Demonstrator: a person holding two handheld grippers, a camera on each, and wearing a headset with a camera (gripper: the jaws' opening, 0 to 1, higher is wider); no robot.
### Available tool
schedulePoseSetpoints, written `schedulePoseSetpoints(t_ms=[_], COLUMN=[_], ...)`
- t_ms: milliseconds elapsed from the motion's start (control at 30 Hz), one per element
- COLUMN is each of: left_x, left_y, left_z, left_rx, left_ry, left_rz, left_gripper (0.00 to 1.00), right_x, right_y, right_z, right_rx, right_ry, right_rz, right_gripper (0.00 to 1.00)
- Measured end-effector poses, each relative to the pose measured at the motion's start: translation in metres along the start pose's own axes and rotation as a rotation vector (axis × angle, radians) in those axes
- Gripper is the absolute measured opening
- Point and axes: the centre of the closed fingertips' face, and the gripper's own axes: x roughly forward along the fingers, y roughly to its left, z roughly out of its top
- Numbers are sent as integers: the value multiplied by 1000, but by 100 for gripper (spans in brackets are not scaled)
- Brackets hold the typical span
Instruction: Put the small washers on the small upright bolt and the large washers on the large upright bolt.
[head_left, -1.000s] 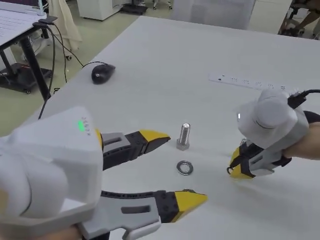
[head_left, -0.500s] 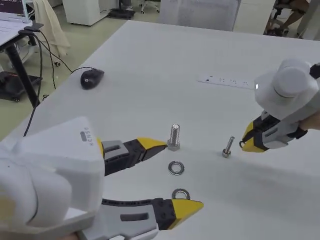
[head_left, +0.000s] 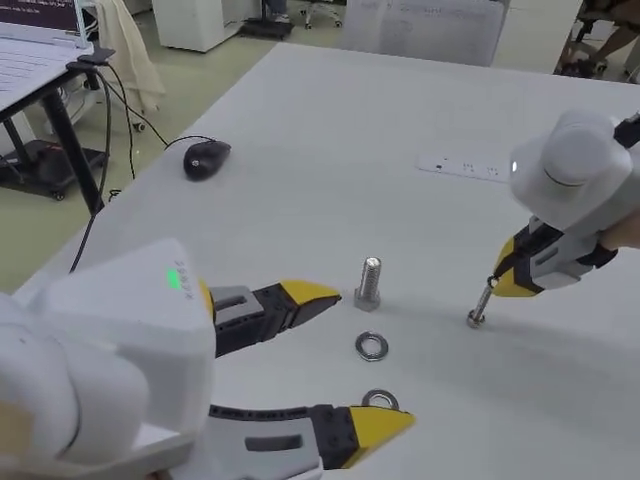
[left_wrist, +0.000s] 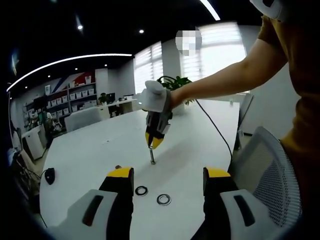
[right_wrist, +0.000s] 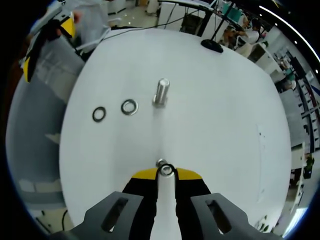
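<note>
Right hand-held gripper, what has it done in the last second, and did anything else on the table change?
The right hand-held gripper, shut on a small washer, rose from the table and came in over the small bolt, so the washer is now at the bolt's tip. The left hand-held gripper stayed open by the large bolt, and the two large washers lie where they were.

left tool (left_wrist: 168, 176) jaws apart | two washers (left_wrist: 141, 190) between | right tool (left_wrist: 154, 143) over small bolt (left_wrist: 152, 158)
</note>
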Motion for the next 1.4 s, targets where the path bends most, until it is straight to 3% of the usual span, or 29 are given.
schedulePoseSetpoints(t_ms=[367,967,1400], left_x=[4,9,11], left_y=[3,7,7], left_z=[-1,-7,-12], left_rx=[-13,-33,-30], left_ry=[-5,12,33], left_rz=[-3,-7,-19], left_gripper=[55,55,55], right_x=[12,50,35], right_y=[1,8,9], right_z=[-5,-19,-26], right_rx=[-5,-21,10], right_ry=[15,9,-12], right_rz=[27,67,42], right_gripper=[12,13,18])
